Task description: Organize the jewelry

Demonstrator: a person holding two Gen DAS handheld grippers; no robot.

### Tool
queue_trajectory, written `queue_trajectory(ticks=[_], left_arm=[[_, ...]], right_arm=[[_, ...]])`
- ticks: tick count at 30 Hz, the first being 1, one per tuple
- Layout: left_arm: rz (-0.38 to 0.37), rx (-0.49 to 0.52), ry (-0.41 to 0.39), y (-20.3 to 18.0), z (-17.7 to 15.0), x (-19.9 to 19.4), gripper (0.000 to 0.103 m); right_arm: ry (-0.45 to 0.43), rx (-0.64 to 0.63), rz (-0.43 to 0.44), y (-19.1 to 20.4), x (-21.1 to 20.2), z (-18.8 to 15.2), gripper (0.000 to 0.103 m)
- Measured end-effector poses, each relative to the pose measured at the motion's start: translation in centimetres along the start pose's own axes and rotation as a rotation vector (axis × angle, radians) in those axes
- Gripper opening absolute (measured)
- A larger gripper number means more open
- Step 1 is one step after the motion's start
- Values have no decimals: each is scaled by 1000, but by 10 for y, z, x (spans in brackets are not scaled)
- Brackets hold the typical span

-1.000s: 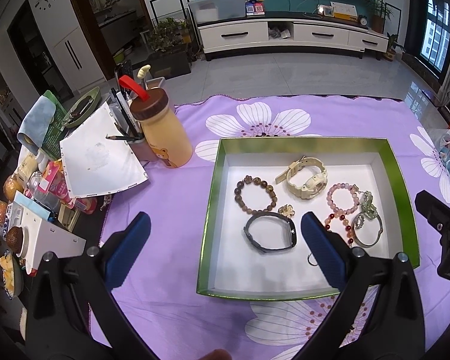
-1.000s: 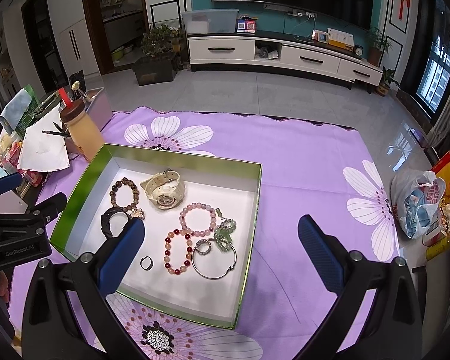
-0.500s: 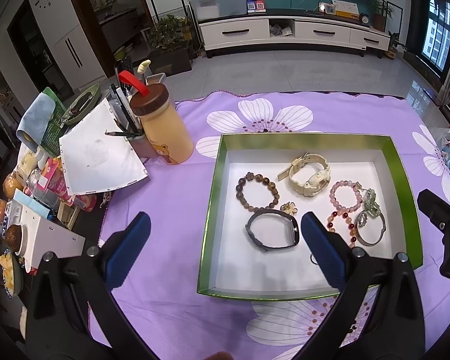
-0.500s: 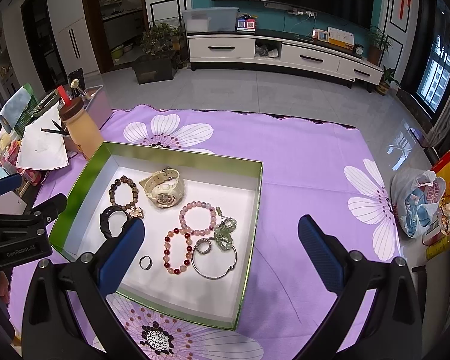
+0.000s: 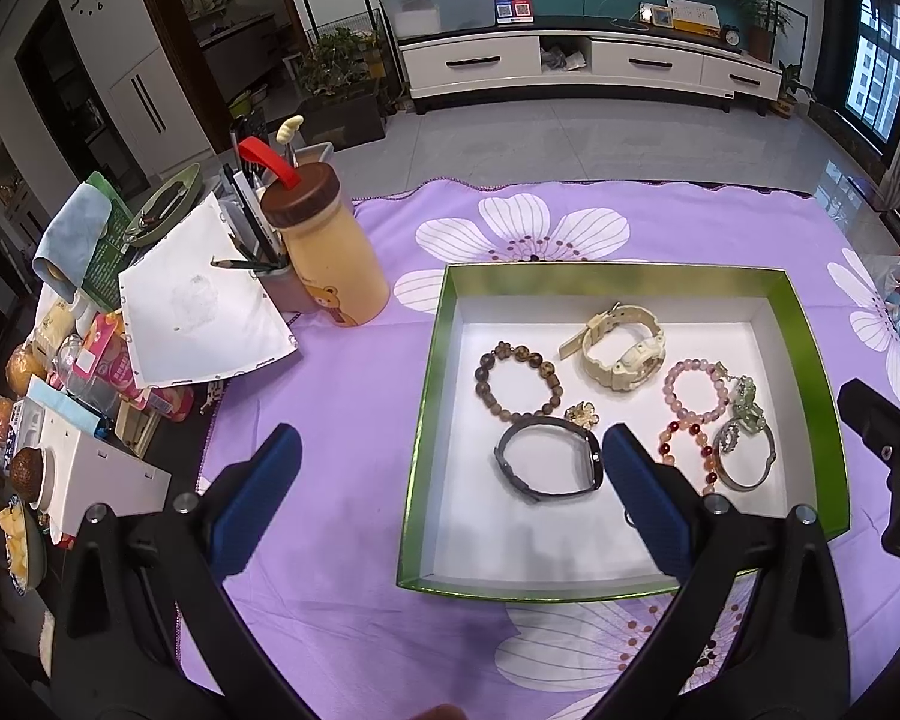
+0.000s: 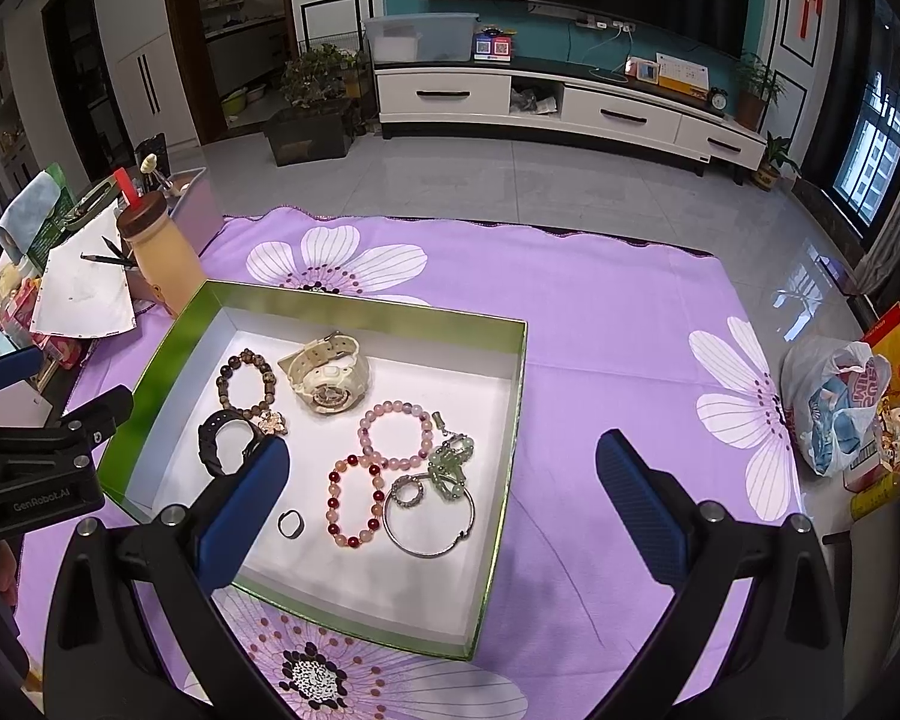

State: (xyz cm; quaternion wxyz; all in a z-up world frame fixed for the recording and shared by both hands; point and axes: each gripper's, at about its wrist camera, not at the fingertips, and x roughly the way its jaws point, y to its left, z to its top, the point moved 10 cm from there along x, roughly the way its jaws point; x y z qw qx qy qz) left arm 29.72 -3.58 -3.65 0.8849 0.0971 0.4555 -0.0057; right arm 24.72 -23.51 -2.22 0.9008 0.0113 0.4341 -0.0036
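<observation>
A green-rimmed white box [image 5: 435,360] [image 6: 513,414] on the purple flowered cloth holds the jewelry: a cream watch [image 5: 624,348] [image 6: 330,375], a brown bead bracelet [image 5: 519,381] [image 6: 246,381], a black band [image 5: 546,468] [image 6: 225,441], a pink bead bracelet [image 5: 696,393] [image 6: 396,435], a red bead bracelet [image 6: 354,501], a silver bangle [image 5: 744,462] [image 6: 429,519], a green charm [image 6: 447,468] and a small ring [image 6: 290,523]. My left gripper [image 5: 450,468] is open and empty above the box's left edge. My right gripper [image 6: 441,474] is open and empty above the box's right side.
A yellow bottle with a brown lid [image 5: 324,258], a pen cup, white paper [image 5: 198,312] and snack clutter stand left of the box. A plastic bag [image 6: 834,405] lies at the cloth's right edge. Tiled floor lies beyond the far edge.
Both grippers have drifted slightly; the box sits a little lower and nearer in the left wrist view. Nothing was picked up or let go.
</observation>
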Motion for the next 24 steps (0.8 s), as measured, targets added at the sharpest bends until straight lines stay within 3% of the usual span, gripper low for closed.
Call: queue_trajectory(ticks=[24], left_arm=[[5, -15, 25, 2, -4, 3, 101]], right_arm=[[5, -3, -2, 3, 2, -3, 102]])
